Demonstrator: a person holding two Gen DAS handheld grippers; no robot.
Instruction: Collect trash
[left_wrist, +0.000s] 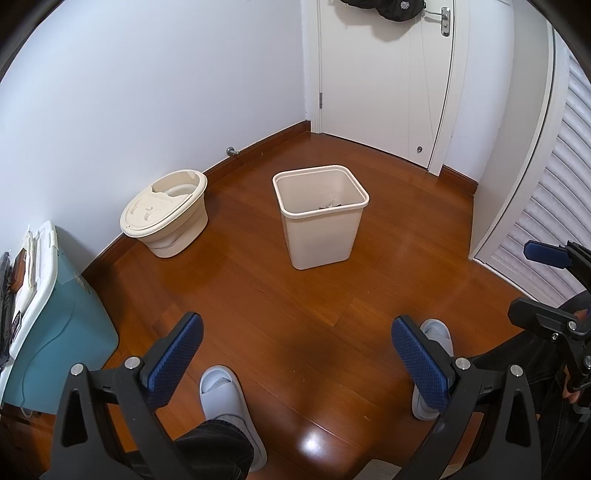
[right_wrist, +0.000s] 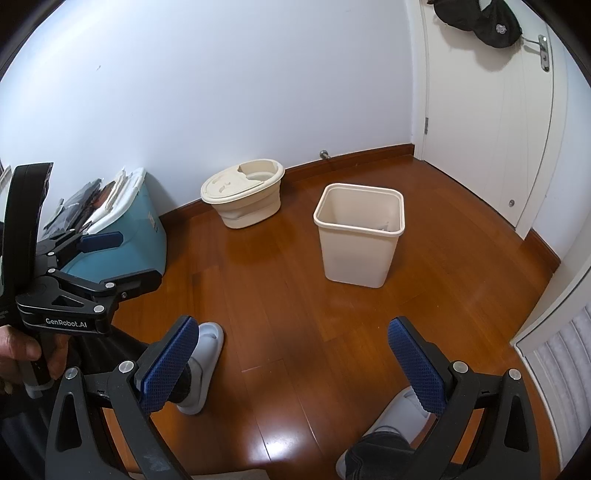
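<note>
A cream square trash bin (left_wrist: 317, 240) (right_wrist: 354, 258) stands upright on the wooden floor, ahead of both grippers and well beyond their reach. A few small scraps (left_wrist: 330, 205) lie at its bottom. My left gripper (left_wrist: 297, 321) hangs open above the floor with nothing between its blue pads; the right wrist view shows it at the left (right_wrist: 136, 256), held by a hand. My right gripper (right_wrist: 293, 323) is also open and empty, and appears at the right edge of the left wrist view (left_wrist: 532, 284). No loose trash shows on the floor.
A cream oval lidded bucket (left_wrist: 166, 218) (right_wrist: 243, 195) sits by the left wall. A teal storage box (left_wrist: 59, 325) (right_wrist: 125, 221) stands at the near left. A white door (left_wrist: 388, 74) is behind, louvred doors (left_wrist: 554, 206) to the right. The person's grey slippers (left_wrist: 225, 398) (right_wrist: 207, 347) are below the grippers.
</note>
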